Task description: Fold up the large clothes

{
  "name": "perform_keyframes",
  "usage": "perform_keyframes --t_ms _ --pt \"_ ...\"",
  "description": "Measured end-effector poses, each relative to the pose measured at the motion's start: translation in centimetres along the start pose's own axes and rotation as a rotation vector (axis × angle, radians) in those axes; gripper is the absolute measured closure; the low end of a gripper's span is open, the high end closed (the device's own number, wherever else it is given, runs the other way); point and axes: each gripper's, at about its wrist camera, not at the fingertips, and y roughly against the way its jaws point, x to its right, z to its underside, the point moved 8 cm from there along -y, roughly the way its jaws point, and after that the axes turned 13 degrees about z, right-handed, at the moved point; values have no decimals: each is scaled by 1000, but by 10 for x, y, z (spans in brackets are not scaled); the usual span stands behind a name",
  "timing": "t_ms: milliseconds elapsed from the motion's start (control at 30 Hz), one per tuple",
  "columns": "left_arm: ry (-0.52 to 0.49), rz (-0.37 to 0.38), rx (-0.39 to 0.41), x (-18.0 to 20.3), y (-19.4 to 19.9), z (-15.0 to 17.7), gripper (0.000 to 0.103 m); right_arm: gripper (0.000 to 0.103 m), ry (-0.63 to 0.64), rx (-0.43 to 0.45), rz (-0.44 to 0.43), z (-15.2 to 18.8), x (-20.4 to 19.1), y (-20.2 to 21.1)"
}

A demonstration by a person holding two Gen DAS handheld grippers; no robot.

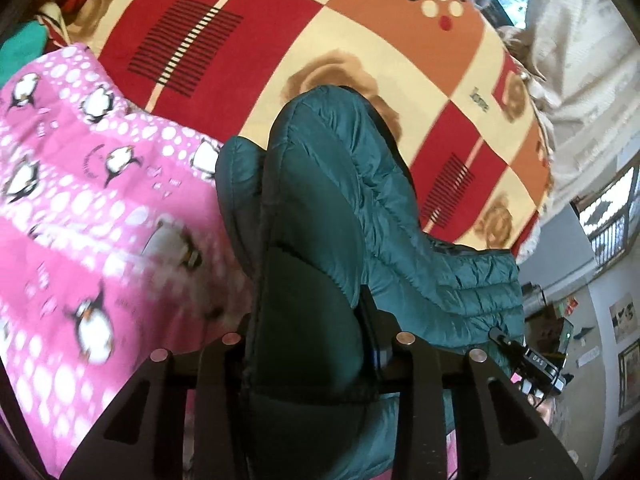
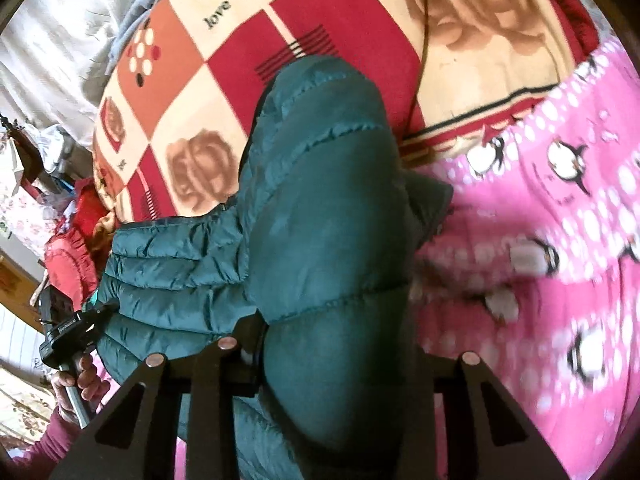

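Observation:
A dark teal quilted puffer jacket (image 1: pixel 320 184) rises in a bunched fold from the bottom of the left wrist view. My left gripper (image 1: pixel 312 340) is shut on it; one dark finger (image 1: pixel 374 344) shows beside the fabric and the other is hidden. The jacket's far part stretches right to my right gripper (image 1: pixel 534 364). In the right wrist view the same jacket (image 2: pixel 320 184) bulges thickly out of my right gripper (image 2: pixel 332 352), which is shut on it. A hand (image 2: pixel 86 372) holds my left gripper (image 2: pixel 68 332) at the jacket's left end.
The jacket hangs over a bed. A pink penguin-print blanket (image 1: pixel 92 216) (image 2: pixel 540 240) lies on one side, a red, cream and orange checked blanket (image 1: pixel 280 40) (image 2: pixel 224 92) beyond. Pale fabric (image 1: pixel 580 80) and room clutter (image 2: pixel 60 220) border the bed's edge.

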Motion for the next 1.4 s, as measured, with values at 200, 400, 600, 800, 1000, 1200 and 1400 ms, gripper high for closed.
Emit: perform_keyframes --t_ms 200,400,600,800,1000,1200,1400 --pt "-2 -4 -52 4 41 43 98 67 0 -40 -24 57 -4 42" --pt "26 -79 -96 -24 44 75 89 63 -47 -48 -24 95 5 56" --pt "-7 -221 -32 -37 38 77 60 25 -8 -93 204 110 23 20" --pt "-123 -402 25 -14 58 80 60 18 -24 -45 293 113 28 44" --pt "-246 -500 79 18 75 89 60 16 6 69 385 111 16 95" --pt "-299 -519 112 43 74 102 60 12 55 126 379 121 -22 114" --pt "-332 -514 113 65 65 115 60 11 113 173 357 136 -71 111"
